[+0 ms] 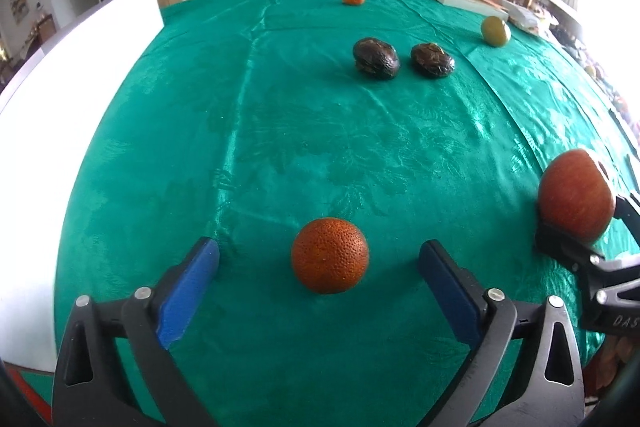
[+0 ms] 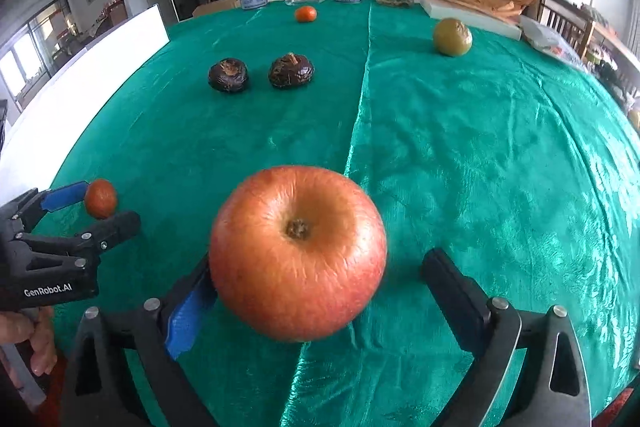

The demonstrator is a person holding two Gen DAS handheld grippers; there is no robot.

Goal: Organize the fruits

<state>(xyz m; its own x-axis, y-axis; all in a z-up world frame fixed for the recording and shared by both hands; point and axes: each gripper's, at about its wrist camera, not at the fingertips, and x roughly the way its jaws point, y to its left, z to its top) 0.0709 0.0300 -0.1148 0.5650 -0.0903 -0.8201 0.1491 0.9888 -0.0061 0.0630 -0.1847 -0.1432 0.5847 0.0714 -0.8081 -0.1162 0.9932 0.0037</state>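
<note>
My left gripper [image 1: 320,265] is released around the orange [image 1: 329,255], right gripper [image 2: 316,287] released around the apple [image 2: 298,253]. Far fruits lie scattered; sorting looks barely begun

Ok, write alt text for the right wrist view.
The open right claw straddles a large round red apple on a shiny green tablecloth. At far left, the left claw brackets a small orange citrus fruit. Beyond lie two wrinkled dark brown fruits, a yellow-green fruit and another small orange.
</note>
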